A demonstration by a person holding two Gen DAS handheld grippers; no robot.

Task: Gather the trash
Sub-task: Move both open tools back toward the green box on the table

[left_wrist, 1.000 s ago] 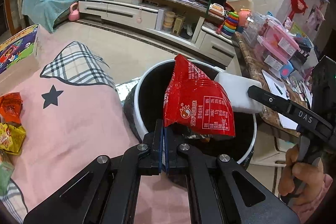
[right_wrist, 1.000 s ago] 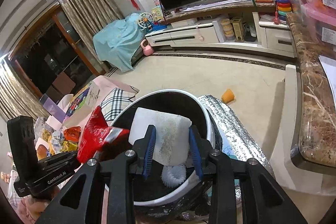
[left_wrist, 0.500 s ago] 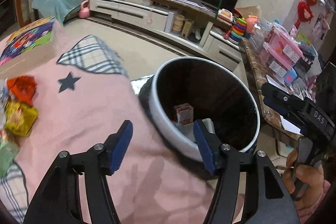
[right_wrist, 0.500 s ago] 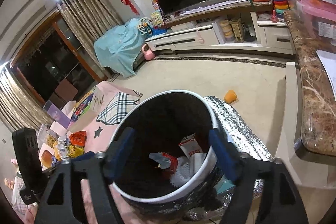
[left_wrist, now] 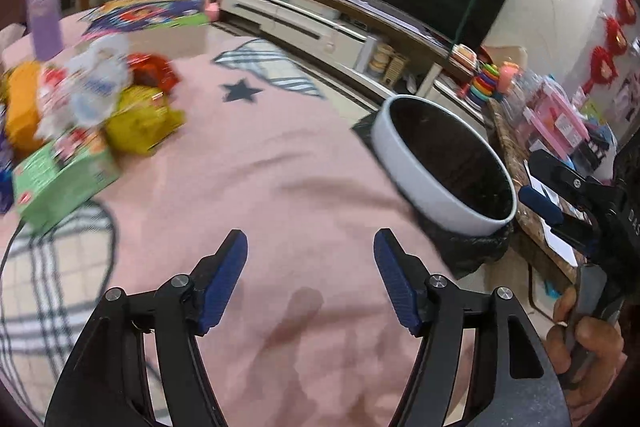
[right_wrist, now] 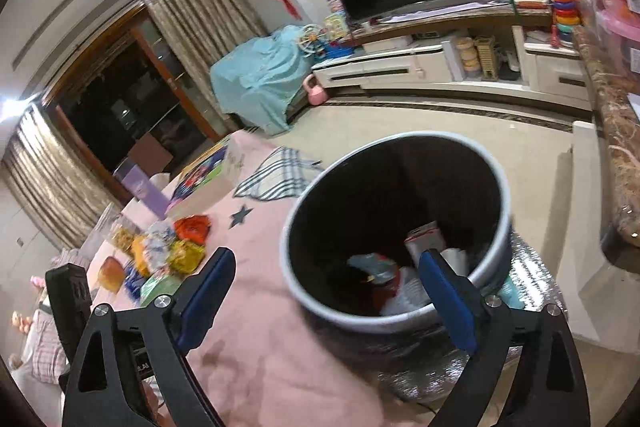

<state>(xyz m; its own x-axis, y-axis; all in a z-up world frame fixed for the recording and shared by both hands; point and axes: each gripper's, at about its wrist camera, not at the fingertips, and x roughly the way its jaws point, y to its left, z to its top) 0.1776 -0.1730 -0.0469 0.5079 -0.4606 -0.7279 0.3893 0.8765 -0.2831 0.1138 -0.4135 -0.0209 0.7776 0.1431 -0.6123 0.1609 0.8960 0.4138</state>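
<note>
A white-rimmed trash bin (left_wrist: 416,163) (right_wrist: 496,187) with a black liner stands by the pink cloth's edge. Inside it lie a red packet (right_wrist: 384,293), a small carton (right_wrist: 426,239) and white sponge pieces. My left gripper (left_wrist: 310,259) hovers over bare pink cloth (left_wrist: 248,187), its jaws still opening with nothing between them. My right gripper (right_wrist: 326,273) sits at the bin's near rim, jaws opening wide and empty; it also shows at the right edge of the left wrist view (left_wrist: 560,203). A pile of trash lies on the cloth's left: a yellow packet (left_wrist: 140,121), a red wrapper (left_wrist: 152,69), a green box (left_wrist: 64,179).
A colourful box (left_wrist: 148,13) and a purple container (left_wrist: 42,11) sit at the cloth's far side. A marble counter (right_wrist: 612,131) with pink boxes runs along the right. A TV stand (right_wrist: 440,71) and a dumbbell (right_wrist: 316,95) lie beyond open floor. A person's hand (left_wrist: 588,343) holds the right gripper.
Both grippers opened: the red packet and the white sponge dropped into the bin. The left gripper then swung left, away from the bin and over the cloth; the right one drew back slightly.
</note>
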